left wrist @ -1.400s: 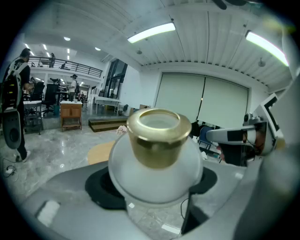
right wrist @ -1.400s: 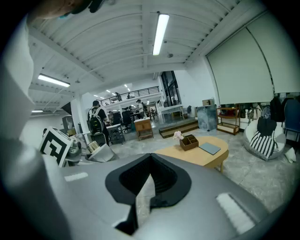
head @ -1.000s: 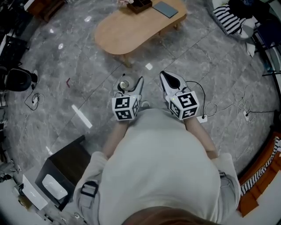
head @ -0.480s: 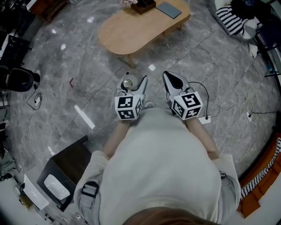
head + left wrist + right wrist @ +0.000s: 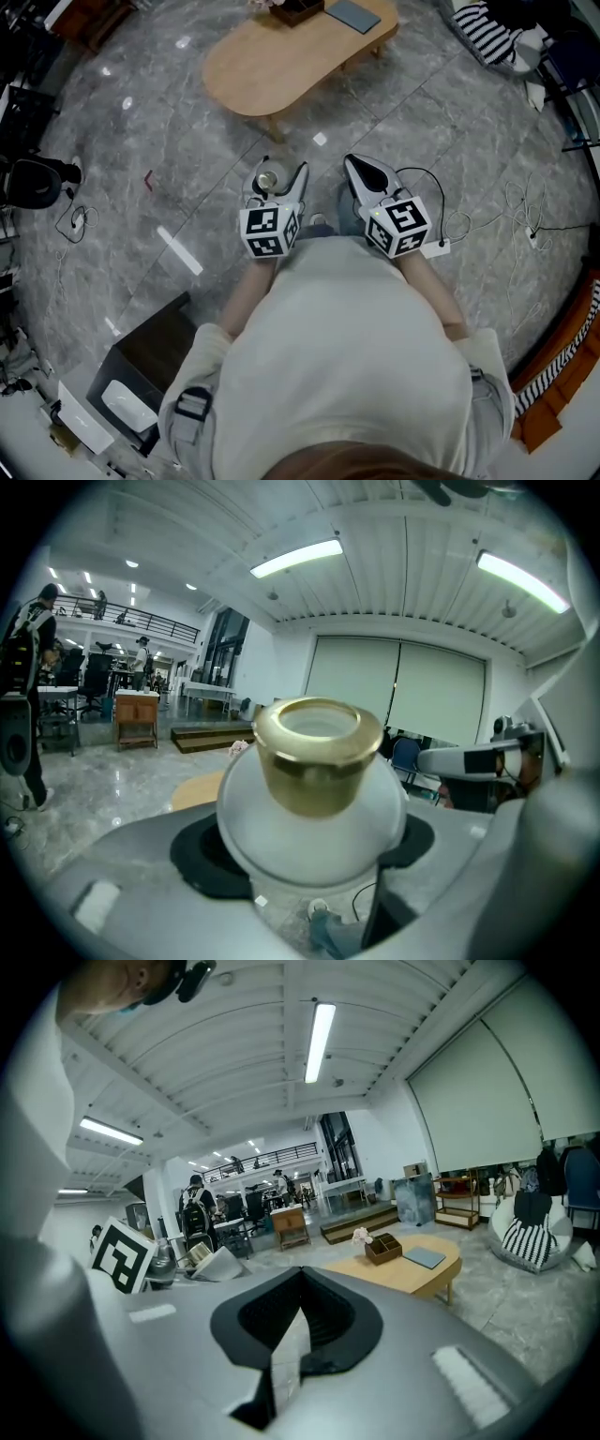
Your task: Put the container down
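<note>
1. Farthest left, a dark round device [image 5: 33, 183] sits on the floor well left of the wooden table [image 5: 281, 70]. A dark box [image 5: 150, 361] stands further from the table, beside the person. Both are well off the line to the table.
2. The left gripper [image 5: 279, 173] has its jaws spread wide. Their pads press on the round white body of the container [image 5: 268, 179], whose gold neck points up in the left gripper view. The container hangs over bare floor, just short of the table's near end. I judge that the task has not reached its main step: the container is gripped and carried, not set down. What is left is to reach a surface, lower the container upright and open the jaws.
3. The table's near end is bare, which looks like the likeliest landing place. At its far end are a small wooden box [image 5: 298, 9] and a flat grey-blue slab [image 5: 352, 17], both well away from that bare part.
4. The right gripper [image 5: 364, 169] hangs just right of the left one, also short of the table. Its jaws are closed together with nothing between them, so it is free to steady the container if needed.
5. Right of the table and nearer the person, loose cables [image 5: 487, 220] and a white plug [image 5: 437, 248] lie on the floor. A striped cushion [image 5: 487, 37] lies right of the table's far end. Only the cables seem a risk, and only underfoot.
</note>
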{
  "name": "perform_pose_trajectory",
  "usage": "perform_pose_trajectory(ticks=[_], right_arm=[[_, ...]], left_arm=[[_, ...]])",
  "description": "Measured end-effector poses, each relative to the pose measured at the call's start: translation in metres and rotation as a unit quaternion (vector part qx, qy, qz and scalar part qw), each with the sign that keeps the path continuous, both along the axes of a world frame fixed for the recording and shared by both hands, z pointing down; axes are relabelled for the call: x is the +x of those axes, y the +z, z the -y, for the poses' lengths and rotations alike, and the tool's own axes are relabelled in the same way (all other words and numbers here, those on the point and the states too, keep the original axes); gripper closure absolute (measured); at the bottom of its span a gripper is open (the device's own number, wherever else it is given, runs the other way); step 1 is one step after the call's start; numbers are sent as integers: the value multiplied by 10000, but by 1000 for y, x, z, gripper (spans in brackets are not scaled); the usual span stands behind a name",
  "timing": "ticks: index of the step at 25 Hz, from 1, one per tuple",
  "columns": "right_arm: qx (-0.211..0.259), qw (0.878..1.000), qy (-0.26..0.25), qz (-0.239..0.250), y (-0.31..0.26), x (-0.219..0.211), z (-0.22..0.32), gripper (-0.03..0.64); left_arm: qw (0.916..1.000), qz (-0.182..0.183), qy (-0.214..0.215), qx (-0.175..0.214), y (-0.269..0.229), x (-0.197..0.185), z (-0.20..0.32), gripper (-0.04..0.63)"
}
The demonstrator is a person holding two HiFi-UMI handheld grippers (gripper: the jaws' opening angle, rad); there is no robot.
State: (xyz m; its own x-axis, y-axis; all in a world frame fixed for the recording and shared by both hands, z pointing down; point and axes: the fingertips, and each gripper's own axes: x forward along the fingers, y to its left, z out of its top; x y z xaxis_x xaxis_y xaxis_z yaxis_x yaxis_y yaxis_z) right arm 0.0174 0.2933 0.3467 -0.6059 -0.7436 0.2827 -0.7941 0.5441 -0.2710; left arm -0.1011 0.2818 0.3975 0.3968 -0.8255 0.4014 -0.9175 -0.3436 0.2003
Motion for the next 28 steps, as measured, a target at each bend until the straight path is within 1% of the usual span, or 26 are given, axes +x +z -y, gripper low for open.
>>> perform_pose_trajectory(ticks=[4,9,20,28], right_arm=[[-39,10000,-42,50,6,7,13,615],[-35,9998,-183,62,8,10,53,615],[1,9990,-444,-13,6,34,178,615],[28,9964,-843,-60,-2,50,262,615]], left_arm=[[10000,-3,-33,-27,4,9,11,250],[9998,-21,-191,-54,7,13,39,250],[9993,-9,-376,10,2,36,154,250],[9969,-42,-783,48,-7,51,230,250]])
